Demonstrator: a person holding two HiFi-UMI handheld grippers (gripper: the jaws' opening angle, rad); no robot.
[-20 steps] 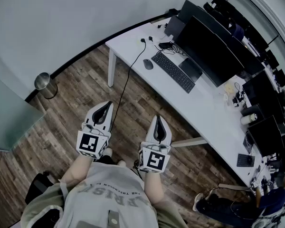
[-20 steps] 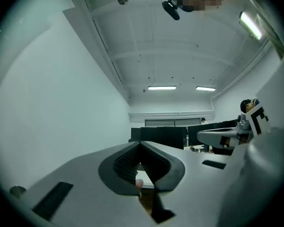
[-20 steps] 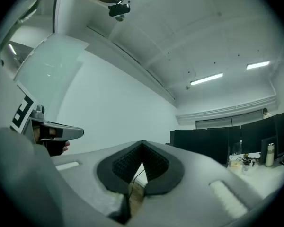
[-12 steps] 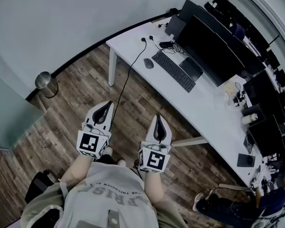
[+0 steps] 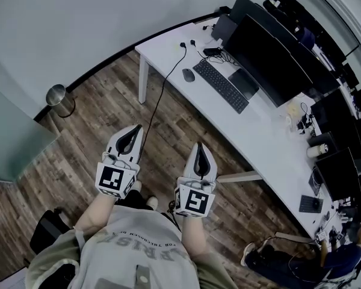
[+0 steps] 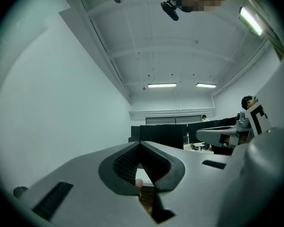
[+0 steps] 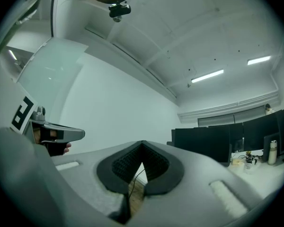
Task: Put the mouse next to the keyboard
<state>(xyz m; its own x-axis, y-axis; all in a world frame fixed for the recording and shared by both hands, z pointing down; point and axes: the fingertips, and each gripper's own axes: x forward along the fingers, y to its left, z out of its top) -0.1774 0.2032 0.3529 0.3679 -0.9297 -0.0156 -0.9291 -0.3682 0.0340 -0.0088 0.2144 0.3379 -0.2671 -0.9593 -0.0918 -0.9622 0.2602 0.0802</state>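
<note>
Your left gripper [image 5: 135, 129] and right gripper [image 5: 200, 144]: jaws closed, nothing between them. Both sit over wood floor [image 5: 186, 125], well apart from white desk [image 5: 165, 48]. Mouse [image 5: 188, 74] on desk, near keyboard [image 5: 222, 86] end, not touching. Black cable [image 5: 162, 95] drops off desk edge ahead of your left gripper. Monitors [image 5: 268, 53] behind keyboard. Metal bin [image 5: 59, 97] by wall.

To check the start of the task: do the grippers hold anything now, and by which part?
Nothing is held. The left gripper and the right gripper are both shut and empty; the mouse lies on the desk.
</note>
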